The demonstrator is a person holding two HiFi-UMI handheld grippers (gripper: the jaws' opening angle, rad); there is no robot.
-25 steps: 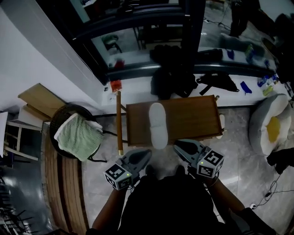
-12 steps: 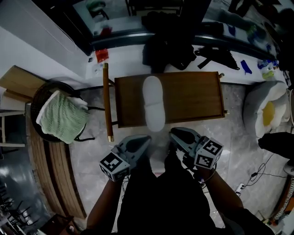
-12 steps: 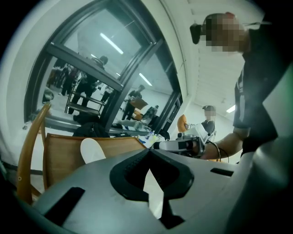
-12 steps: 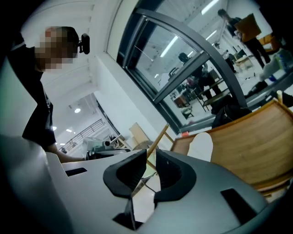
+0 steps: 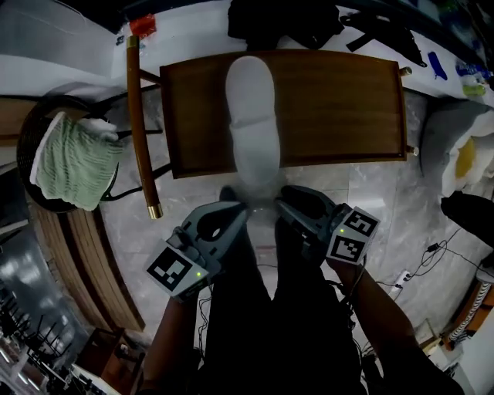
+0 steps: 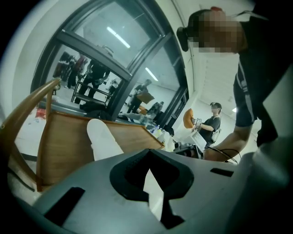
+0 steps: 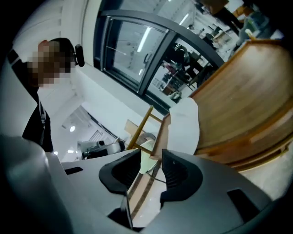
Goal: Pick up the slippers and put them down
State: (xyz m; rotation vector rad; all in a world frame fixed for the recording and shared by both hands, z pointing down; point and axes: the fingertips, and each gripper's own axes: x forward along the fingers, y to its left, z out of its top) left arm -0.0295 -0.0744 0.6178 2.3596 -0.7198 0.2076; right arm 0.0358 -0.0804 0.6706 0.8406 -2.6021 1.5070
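A white slipper (image 5: 251,116) lies lengthwise on the wooden table (image 5: 340,108), and its near end hangs over the front edge between my two grippers. My left gripper (image 5: 235,214) sits at that end on the left. In the left gripper view its jaws (image 6: 149,171) are closed together with a strip of white slipper between the pads, and the rest of the slipper (image 6: 103,139) stretches away over the table (image 6: 59,146). My right gripper (image 5: 287,199) is at the same end on the right. Its jaws (image 7: 153,171) are opening with nothing between them, and the slipper (image 7: 185,125) lies just beyond.
A dark round chair holding a green towel (image 5: 73,158) stands left of the table, next to a wooden pole (image 5: 139,131). Black bags (image 5: 278,19) lie behind the table. A white cushion (image 5: 463,154) and floor cables (image 5: 432,254) are on the right.
The view has dropped closer, so the table and slipper look larger. Both grippers have sunk with it and stay at the slipper's near end.
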